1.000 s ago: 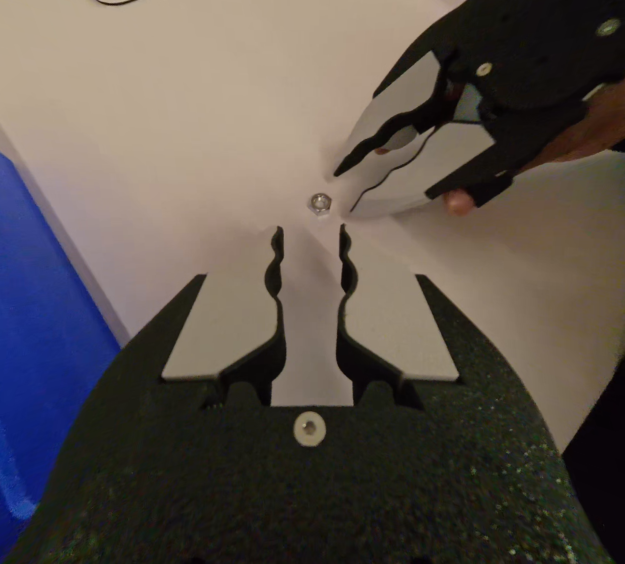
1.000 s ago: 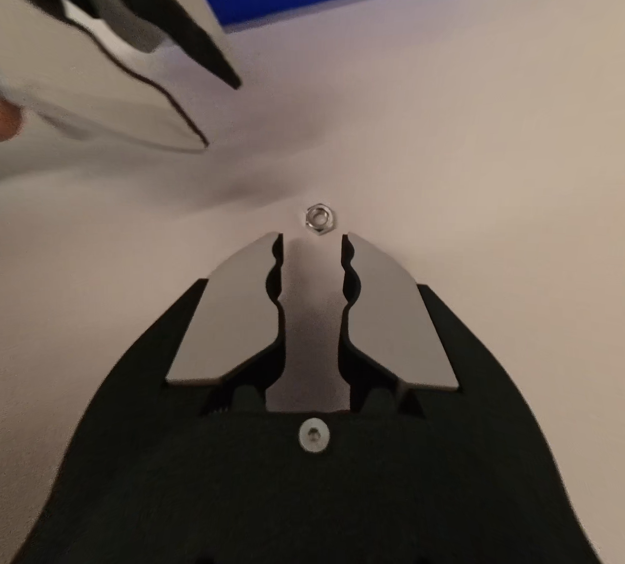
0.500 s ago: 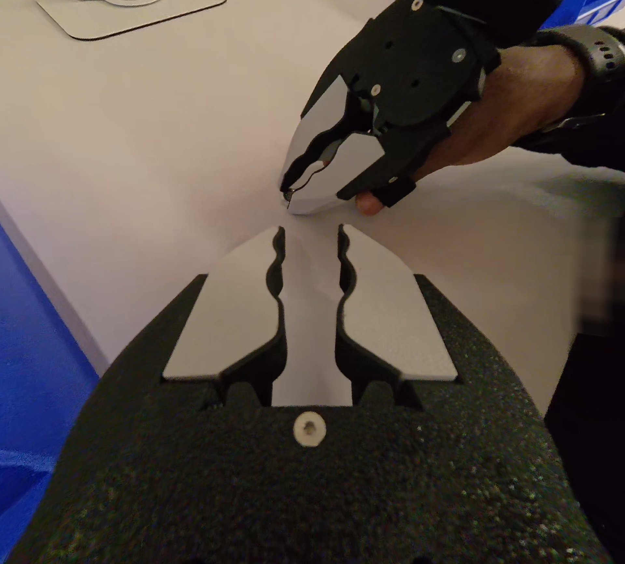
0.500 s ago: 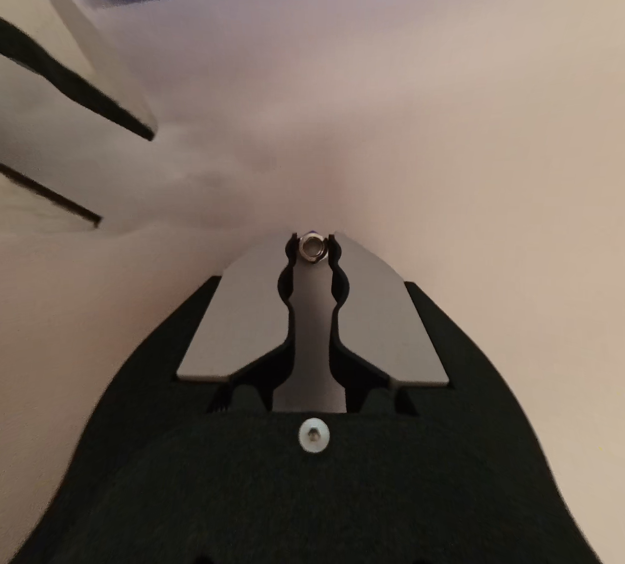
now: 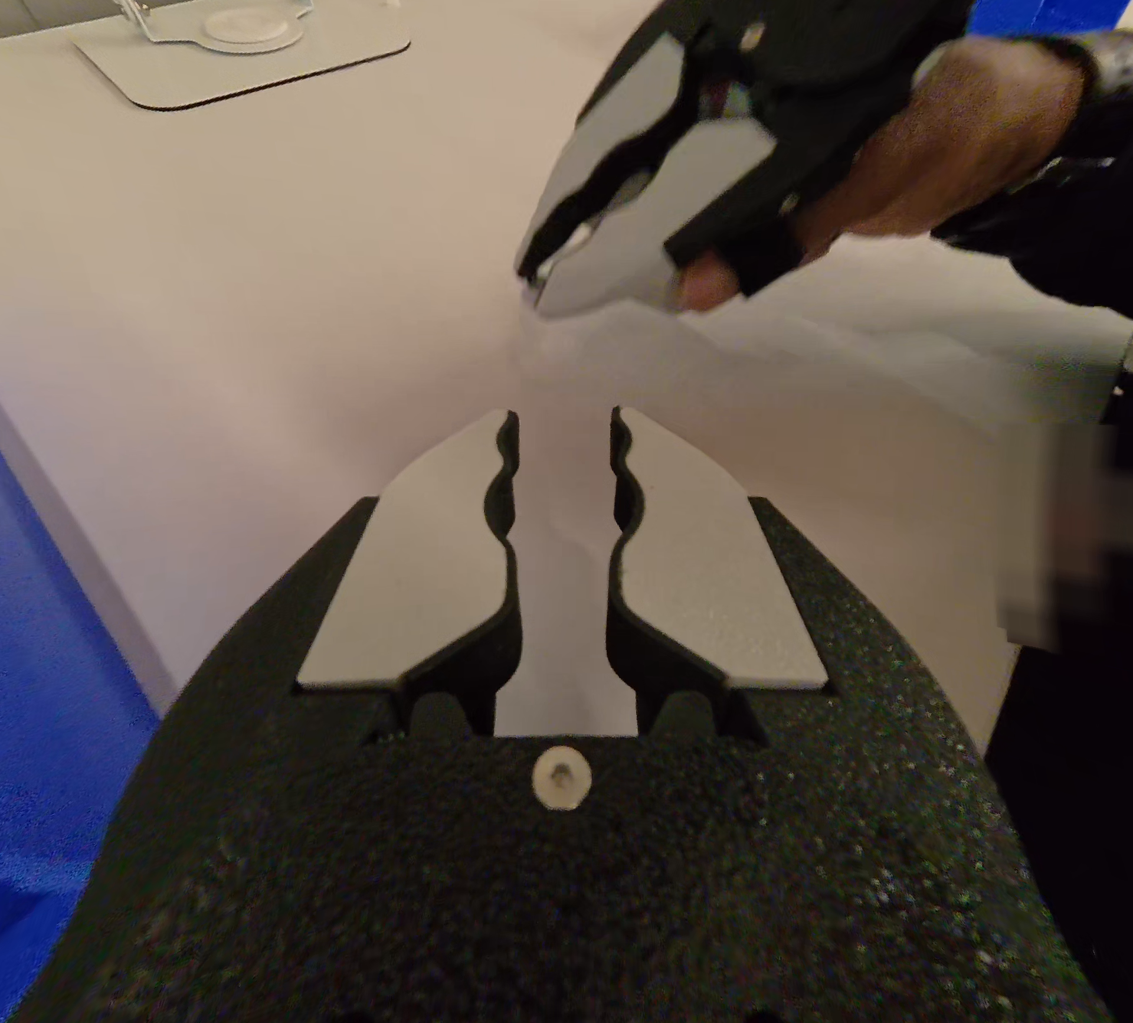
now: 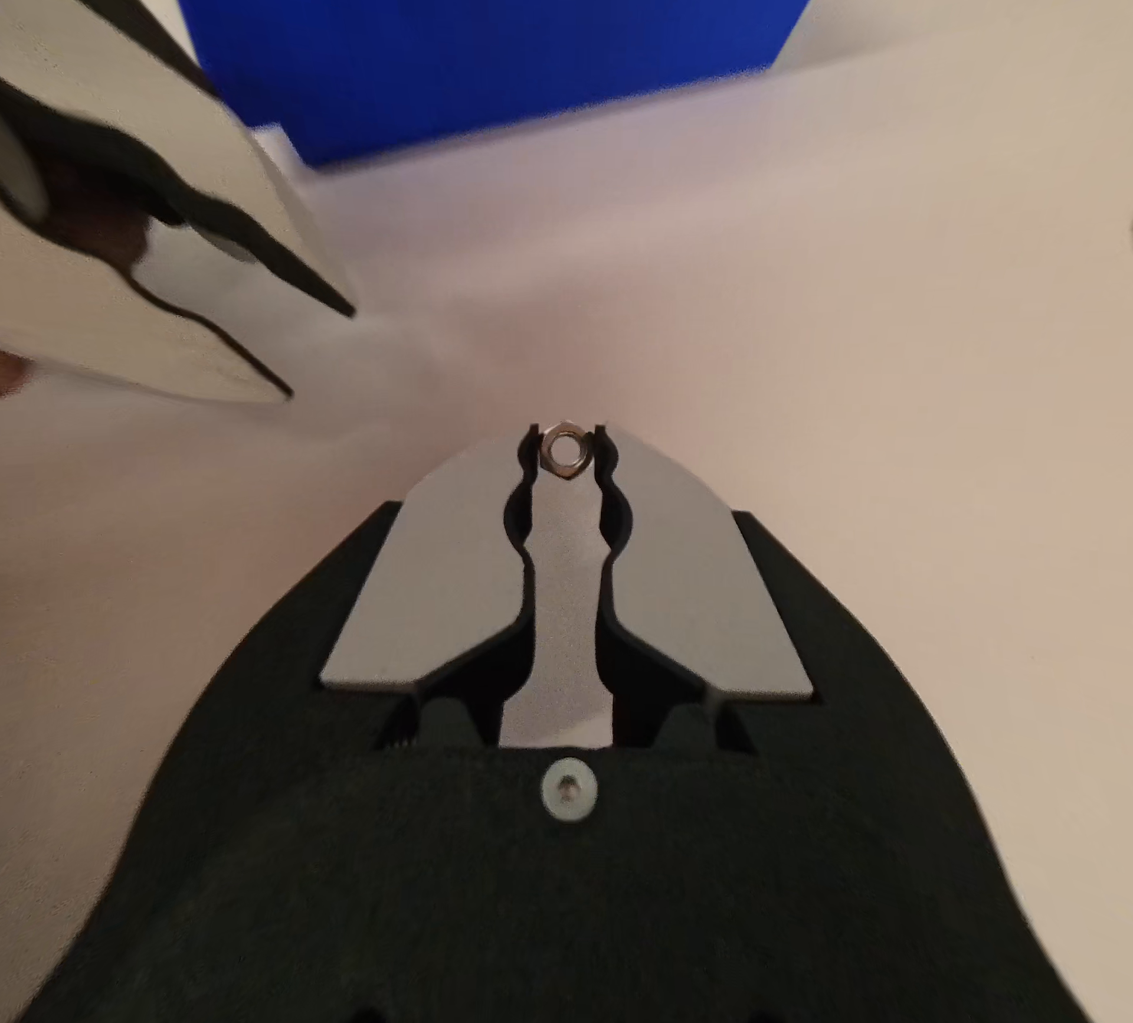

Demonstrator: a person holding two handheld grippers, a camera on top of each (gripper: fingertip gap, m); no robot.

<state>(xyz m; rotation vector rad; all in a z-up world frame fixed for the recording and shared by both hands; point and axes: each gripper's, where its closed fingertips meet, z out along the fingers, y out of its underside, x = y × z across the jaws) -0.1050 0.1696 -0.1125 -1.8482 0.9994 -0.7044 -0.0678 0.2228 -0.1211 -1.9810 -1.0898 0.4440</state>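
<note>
Right at the tips of the right gripper sits a small silver hex nut, and both black pads are pressed onto its flats, so it is pinched there with its hole facing the camera and the white table showing pale behind it. The left wrist view shows the same gripper tilted nose-down above the table, with a glint of metal at its tip, and a hand wrapped round its black body.

Over to the left gripper: its two fingers stand apart with only bare table showing between them, gripping nothing. In the right wrist view it comes in from the left, blurred, tips parted and pointing toward the nut, near it but not touching.

Farther back on the table, a flat grey stand base with a round disc and thin metal legs rests near the far edge, well apart from both grippers. Beyond the table edge there is a blue surface, and more blue at the lower left of the left wrist view.
</note>
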